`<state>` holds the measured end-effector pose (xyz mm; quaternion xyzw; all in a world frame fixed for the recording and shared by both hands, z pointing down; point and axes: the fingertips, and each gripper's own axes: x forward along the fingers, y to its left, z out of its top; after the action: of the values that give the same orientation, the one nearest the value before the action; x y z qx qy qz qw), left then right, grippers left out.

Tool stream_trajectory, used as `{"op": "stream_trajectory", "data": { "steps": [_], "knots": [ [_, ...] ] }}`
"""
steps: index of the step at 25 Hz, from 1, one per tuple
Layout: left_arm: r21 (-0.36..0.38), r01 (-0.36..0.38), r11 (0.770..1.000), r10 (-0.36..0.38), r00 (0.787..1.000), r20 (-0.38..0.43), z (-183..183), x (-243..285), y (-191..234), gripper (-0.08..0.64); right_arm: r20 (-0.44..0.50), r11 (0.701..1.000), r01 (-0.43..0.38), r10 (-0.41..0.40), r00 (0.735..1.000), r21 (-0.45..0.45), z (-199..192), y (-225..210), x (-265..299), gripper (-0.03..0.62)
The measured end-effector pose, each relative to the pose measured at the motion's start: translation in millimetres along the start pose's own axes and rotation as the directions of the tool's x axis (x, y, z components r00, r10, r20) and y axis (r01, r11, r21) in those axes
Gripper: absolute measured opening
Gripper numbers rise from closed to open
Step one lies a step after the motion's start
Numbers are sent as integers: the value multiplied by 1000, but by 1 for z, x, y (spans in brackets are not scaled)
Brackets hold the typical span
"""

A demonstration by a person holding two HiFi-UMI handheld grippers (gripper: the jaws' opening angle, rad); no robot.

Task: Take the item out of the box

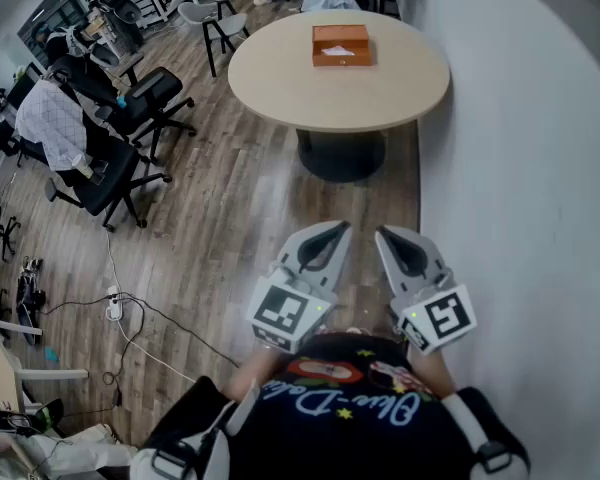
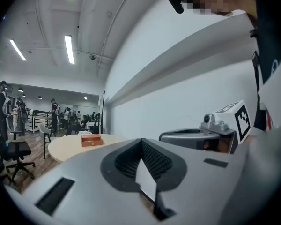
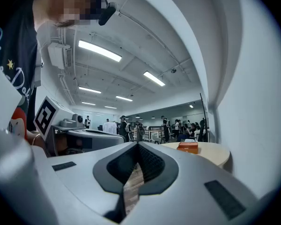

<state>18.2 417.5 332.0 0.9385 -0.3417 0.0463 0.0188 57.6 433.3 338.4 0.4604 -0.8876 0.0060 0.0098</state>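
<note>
An orange box (image 1: 341, 45) with something pale showing in its top lies on the far side of a round beige table (image 1: 280, 78), well ahead of me. It also shows small in the left gripper view as the box (image 2: 91, 140) and in the right gripper view as the box (image 3: 188, 147). Both grippers are held close to the person's chest, far short of the table. My left gripper (image 1: 338, 230) is shut with nothing in it, its jaws (image 2: 141, 142) meeting at the tip. My right gripper (image 1: 383, 236) beside it is likewise shut and empty (image 3: 138, 145).
A curved white wall (image 1: 540, 168) runs along the right. Black office chairs (image 1: 110, 168) stand to the left, with cables and a power strip (image 1: 113, 308) on the wood floor. A grey chair (image 1: 212, 18) stands behind the table. People stand far off in the room.
</note>
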Motion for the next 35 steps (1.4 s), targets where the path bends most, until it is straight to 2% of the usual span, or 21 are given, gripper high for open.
{"op": "stream_trajectory", "data": {
  "steps": [4,9,17,23,29,35],
  "knots": [
    [36,5,999,-5,1000,-8,-4,5,-5,-15,37,1000,5,-6,999,17,7,-4,-5,-3],
    [43,8,999,-8,1000,-4,-3,12,-17,-15,50,1000,11,-12,999,5,9,-12,-17,-3],
    [4,-26,1000,26,999,-23,-13,11,-22,-15,39,999,-25,24,999,20,-3,-16,-20,-3],
    [-3,-52,999,52,998,-27,-17,22,-5,-15,38,999,-45,44,998,25,-5,-24,-6,-2],
    [20,-24,1000,25,999,-26,-16,34,15,-15,19,1000,-24,23,1000,17,-6,-35,15,-2],
    [-2,1,1000,-1,1000,-22,-14,55,37,-15,9,1000,2,-2,1000,19,-8,-52,38,-2]
  ]
}}
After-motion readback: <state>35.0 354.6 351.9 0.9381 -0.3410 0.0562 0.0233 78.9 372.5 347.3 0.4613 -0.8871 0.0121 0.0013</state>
